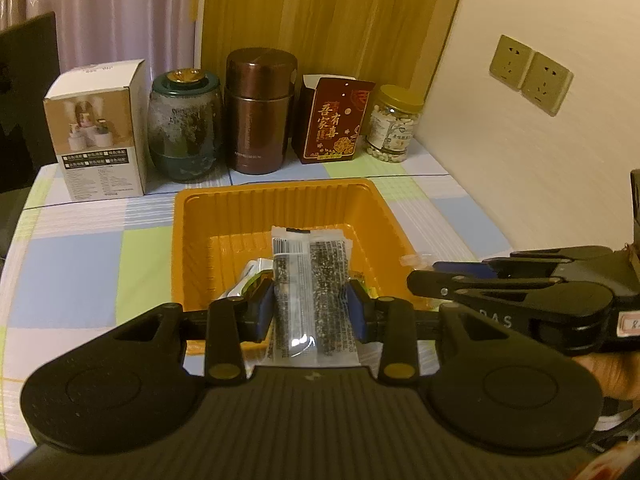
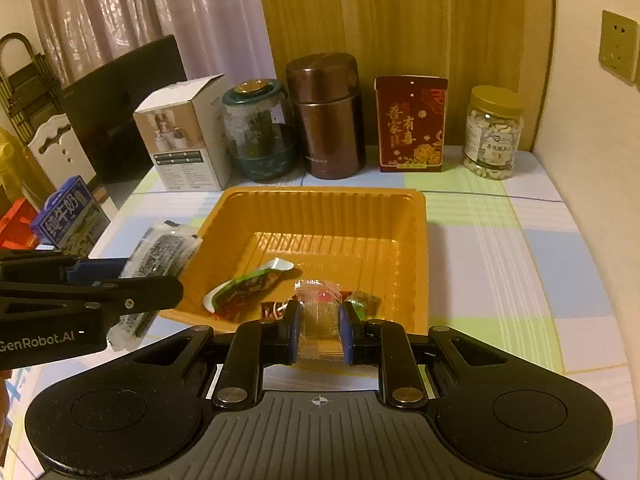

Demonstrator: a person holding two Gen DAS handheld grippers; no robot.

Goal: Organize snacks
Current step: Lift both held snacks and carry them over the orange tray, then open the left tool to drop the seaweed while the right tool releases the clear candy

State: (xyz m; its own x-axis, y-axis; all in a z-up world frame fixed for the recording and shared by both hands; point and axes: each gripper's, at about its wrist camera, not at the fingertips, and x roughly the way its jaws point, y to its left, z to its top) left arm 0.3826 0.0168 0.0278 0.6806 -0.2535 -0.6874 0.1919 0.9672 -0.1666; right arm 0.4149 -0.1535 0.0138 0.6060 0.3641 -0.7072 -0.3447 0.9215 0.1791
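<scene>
At the lower centre of each wrist view you carry a snack: your left gripper (image 1: 311, 309) pinches a long black-speckled sesame bar (image 1: 310, 280); your right gripper (image 2: 320, 330) is pressed onto a small clear-wrapped candy (image 2: 320, 316). Both hang at the near rim of the orange tray (image 2: 416, 240), mid-frame, where other wrapped snacks (image 2: 248, 286) already lie; jars and boxes stand beyond. The delivery step appears in hand; next, carry each packet over the tray floor and spread the jaws.

Warm dim light falls on pale curtains (image 2: 132, 12) far left, a wood panel (image 2: 400, 20) behind the checked worktop (image 2: 500, 264), and a cream wall (image 1: 540, 152) with sockets (image 1: 530, 74) right.
</scene>
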